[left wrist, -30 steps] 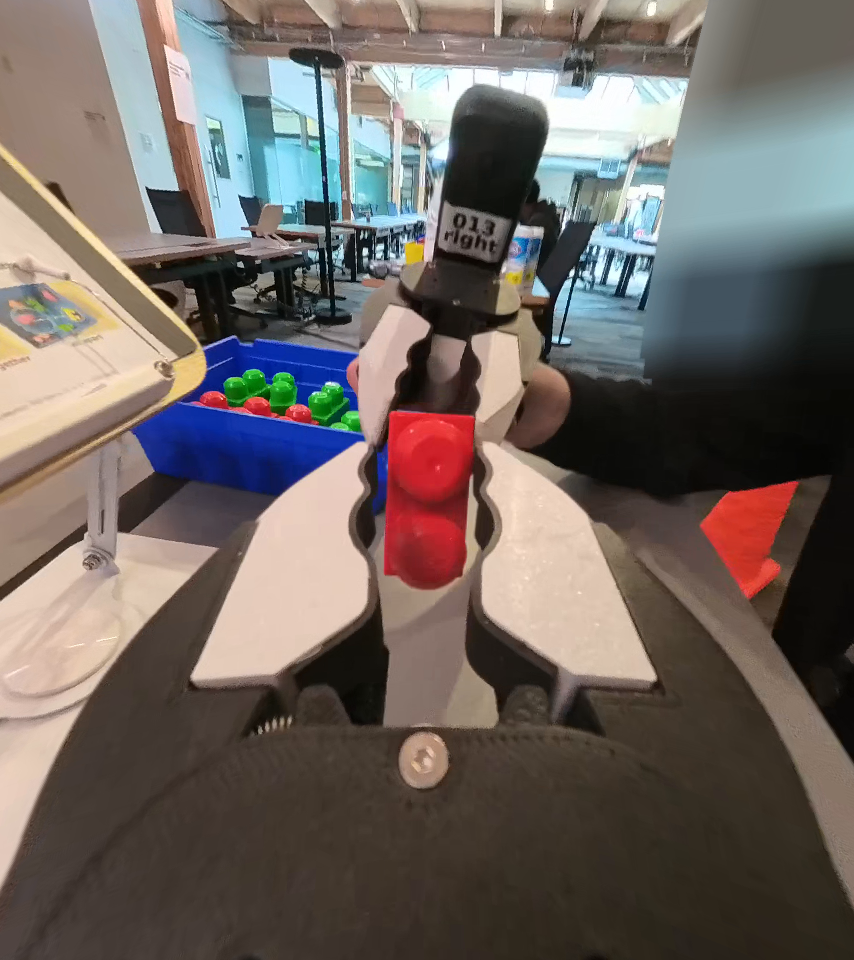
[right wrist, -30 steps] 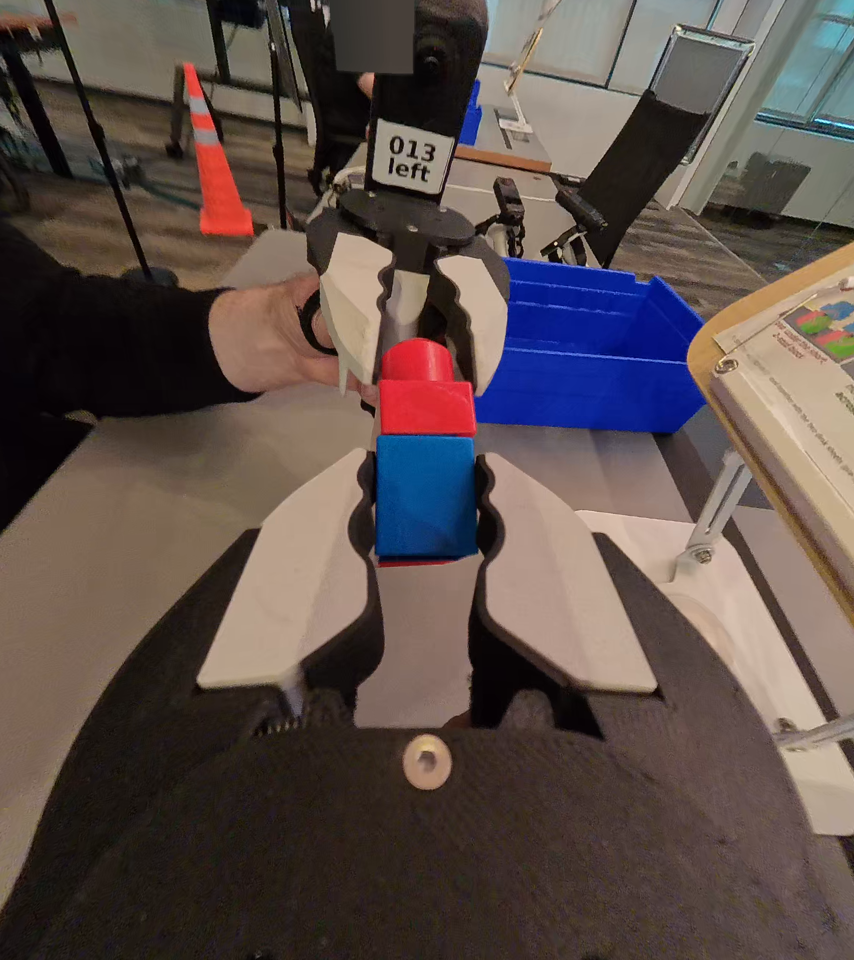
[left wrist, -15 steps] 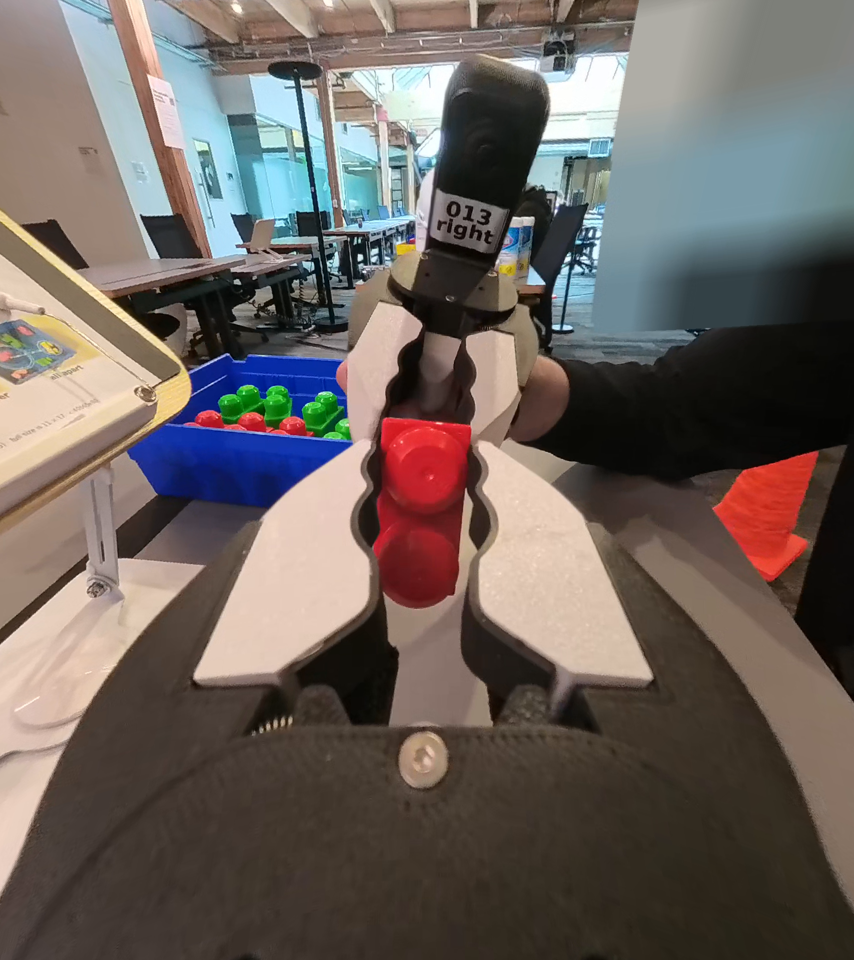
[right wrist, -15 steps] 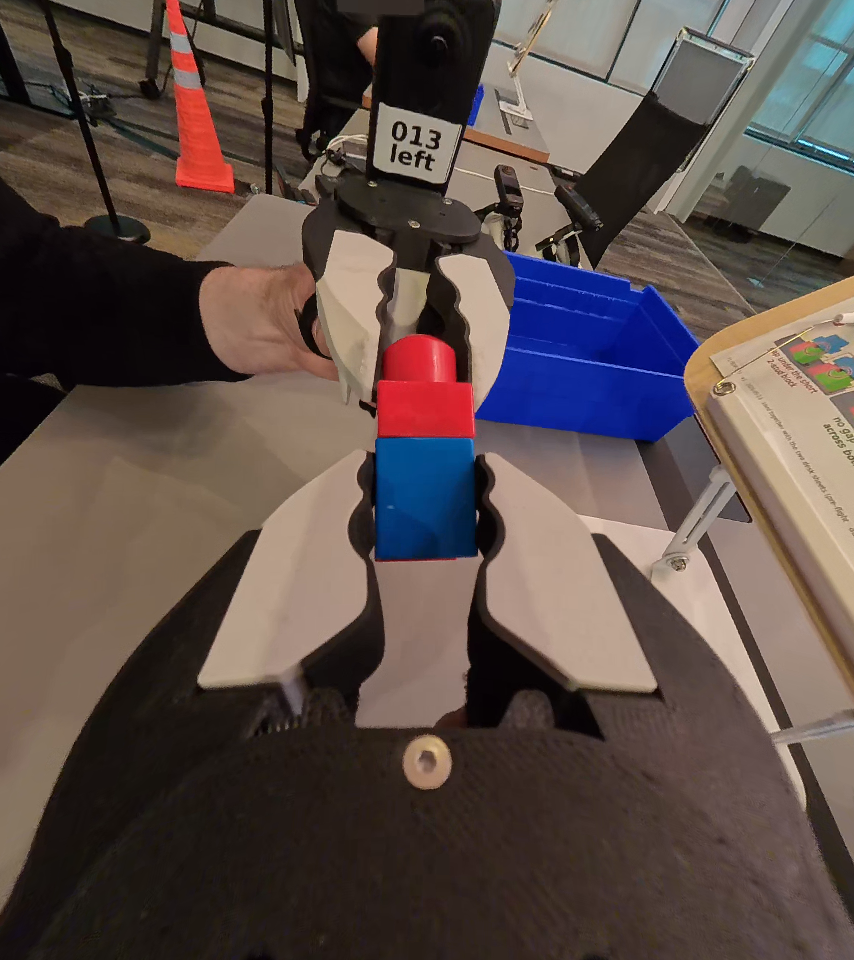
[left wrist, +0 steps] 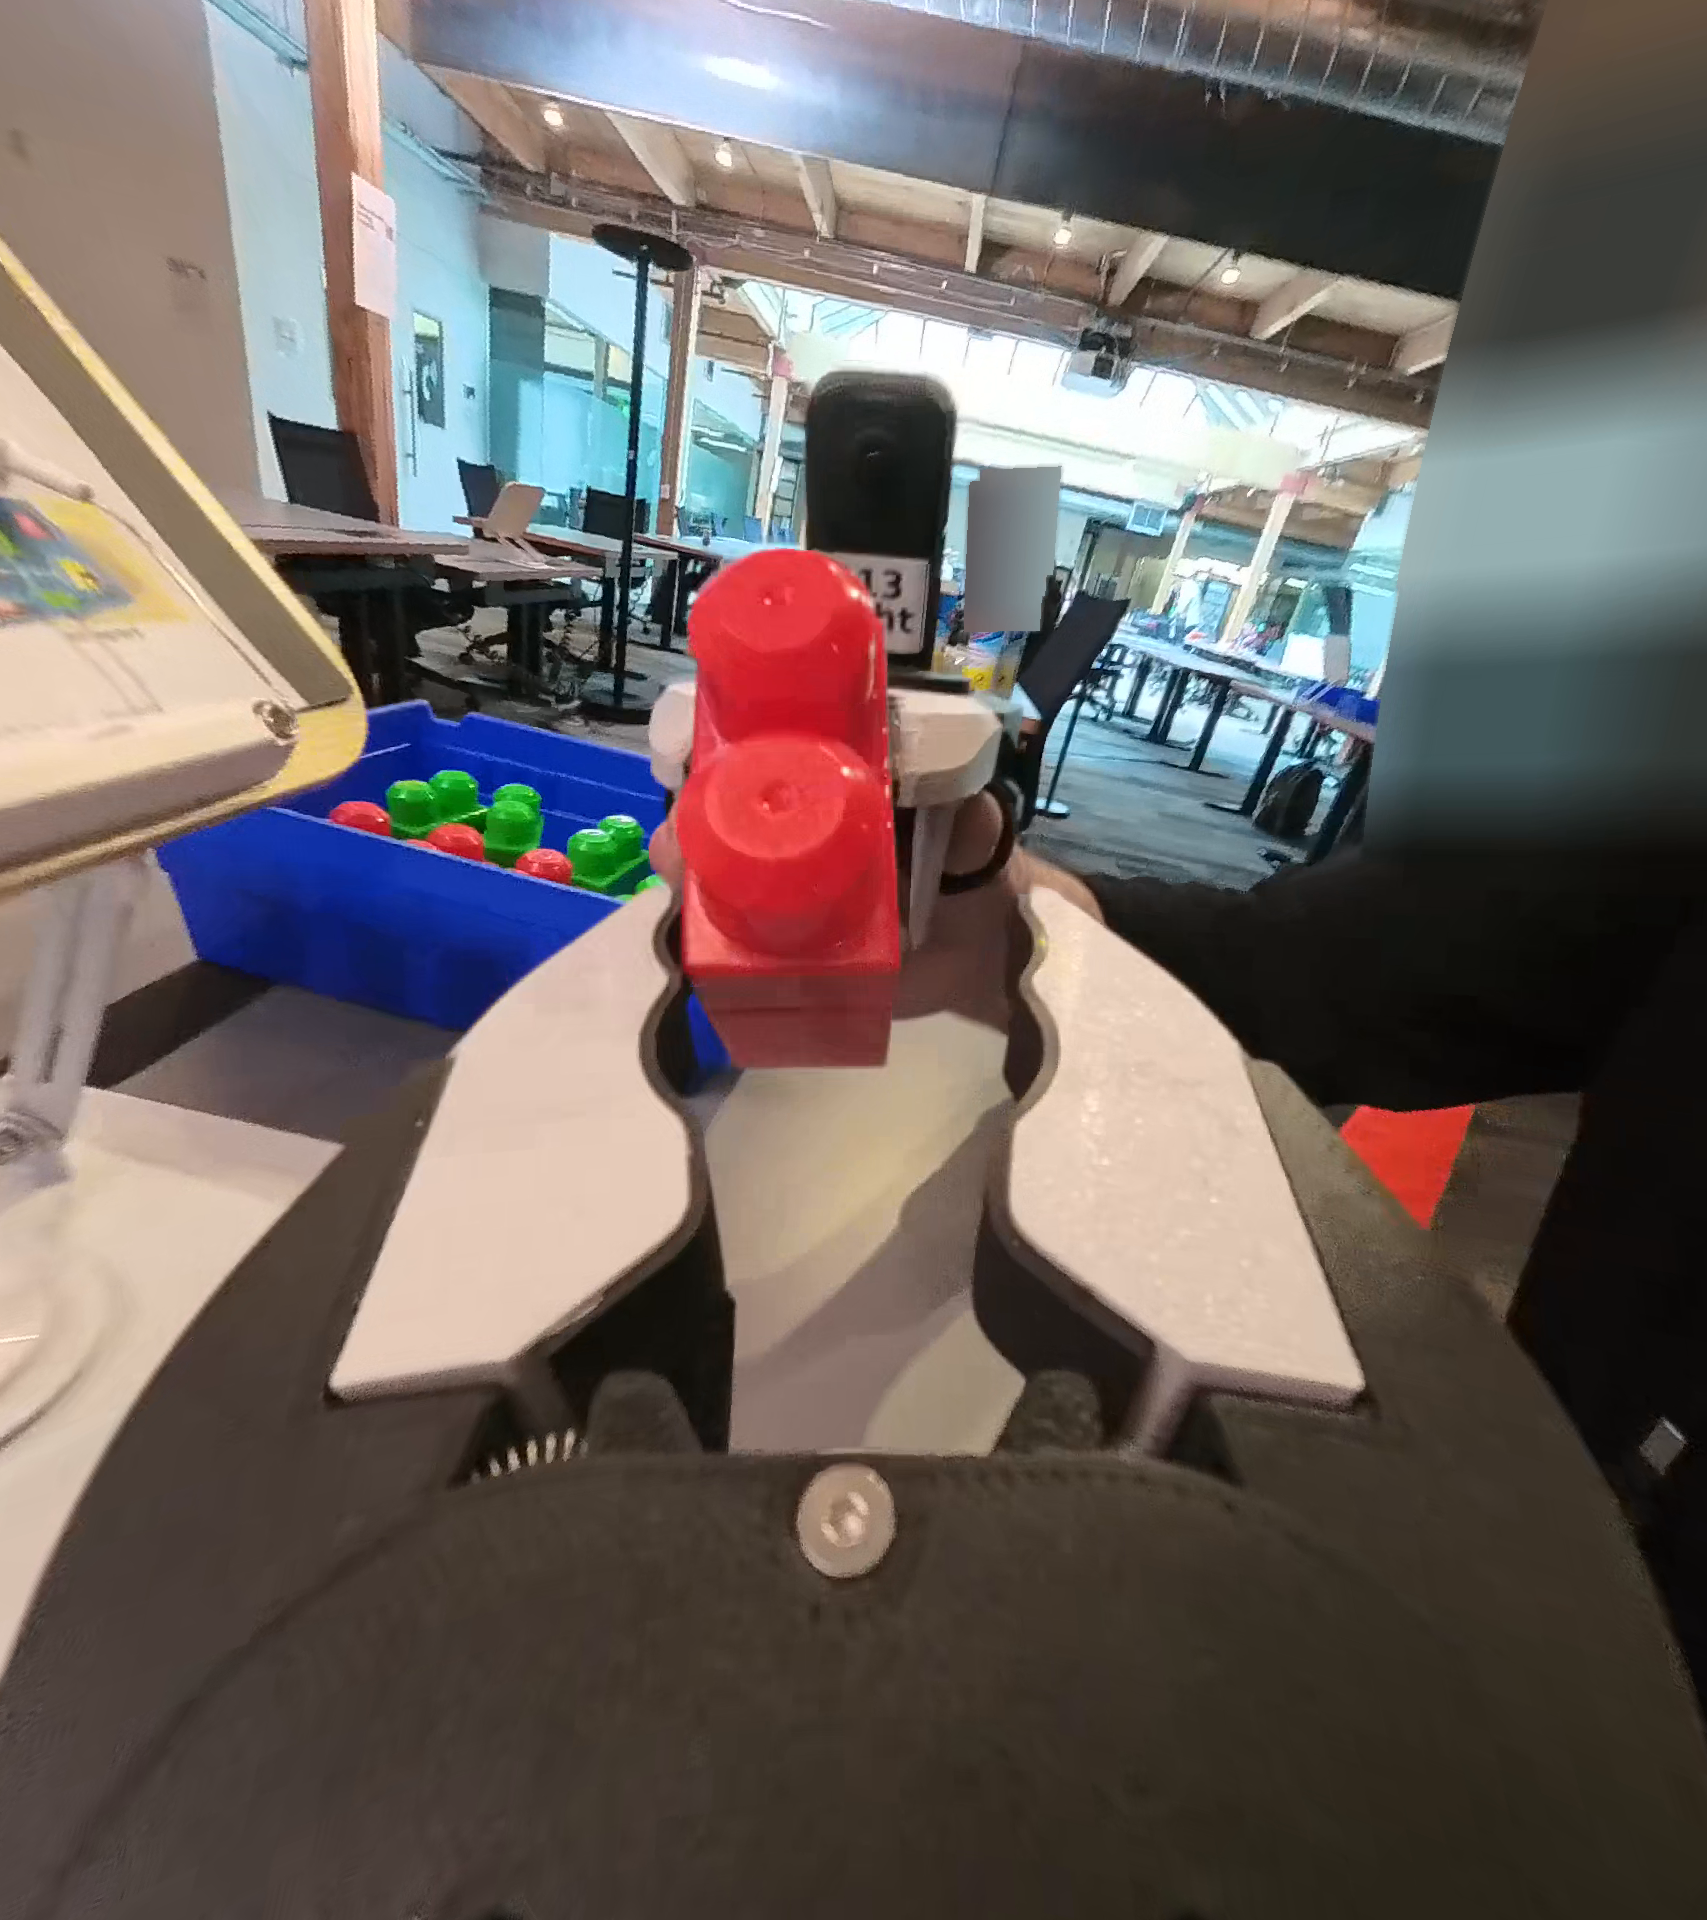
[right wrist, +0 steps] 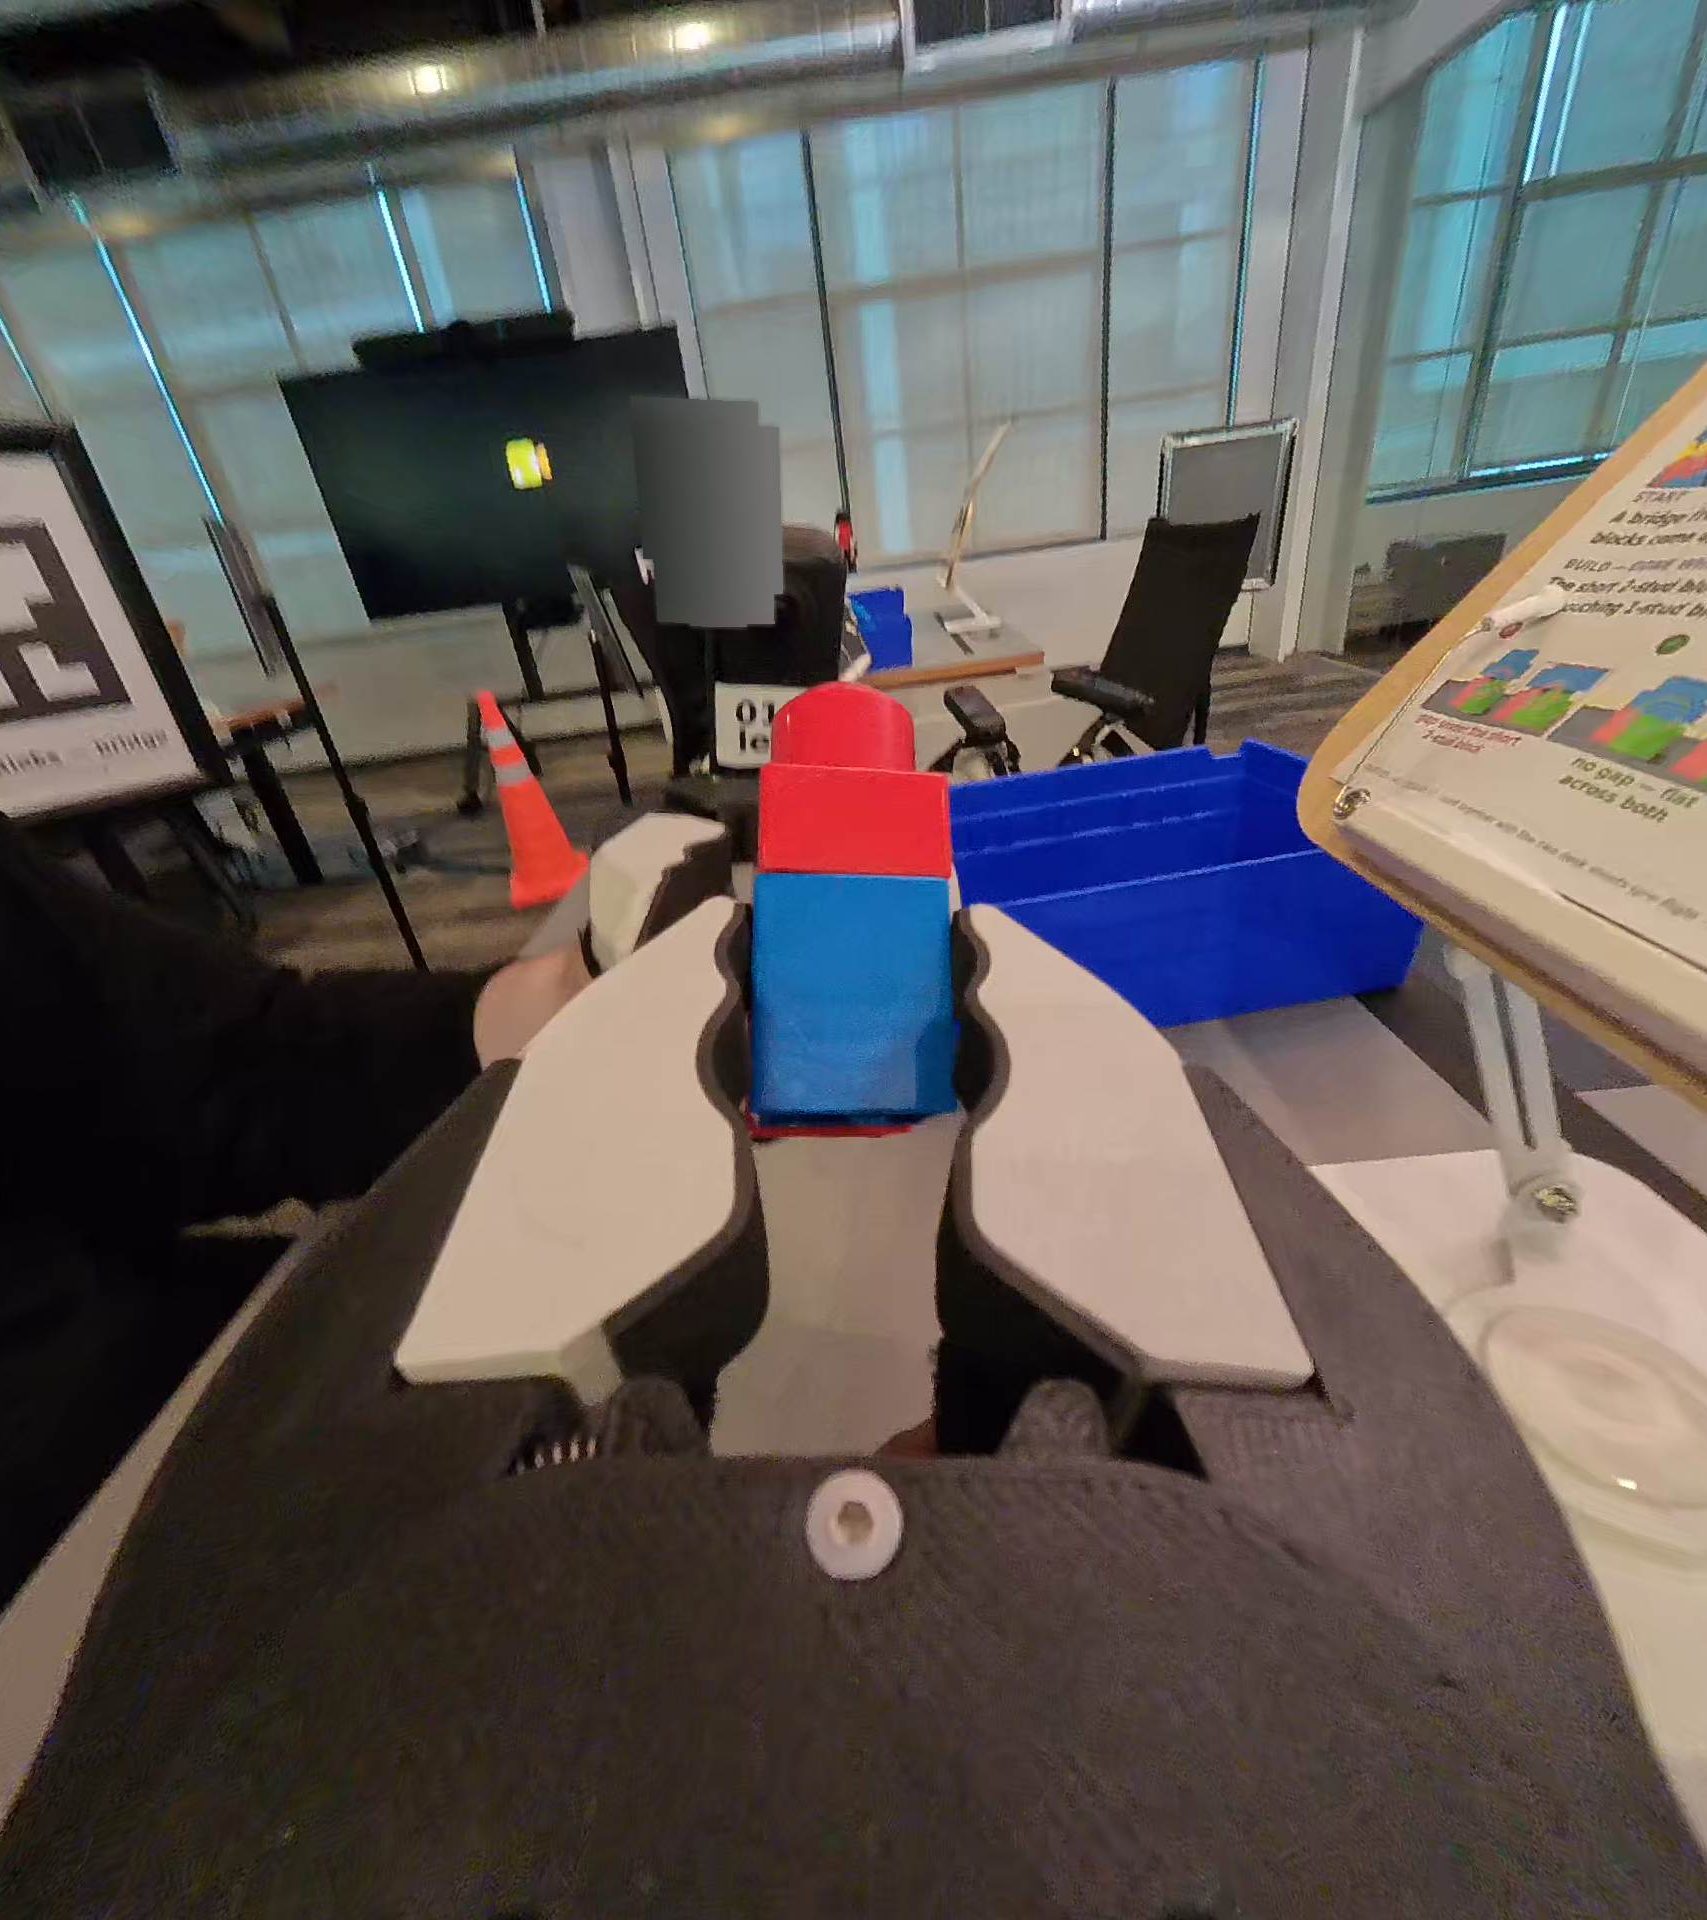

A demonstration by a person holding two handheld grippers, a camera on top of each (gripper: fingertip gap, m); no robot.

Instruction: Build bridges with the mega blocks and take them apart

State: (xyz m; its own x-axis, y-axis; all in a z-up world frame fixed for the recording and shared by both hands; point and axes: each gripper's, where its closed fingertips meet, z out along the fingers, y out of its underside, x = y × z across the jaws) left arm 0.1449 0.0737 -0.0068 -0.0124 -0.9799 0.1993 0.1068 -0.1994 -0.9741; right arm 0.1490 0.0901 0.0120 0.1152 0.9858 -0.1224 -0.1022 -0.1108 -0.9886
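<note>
With the left gripper [left wrist: 844, 977] spread wide off the red block [left wrist: 787, 821], the right gripper [right wrist: 851, 997] clamps the blue block [right wrist: 849, 997] of an undismantled stack, so disassembly seems barely begun.

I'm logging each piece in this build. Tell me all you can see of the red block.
The red block is glossy plastic with two round studs in a row. It sits pressed onto a blue block, which the right tongs clamp. The open left tongs flank its near end with a clear gap on the right.
</note>
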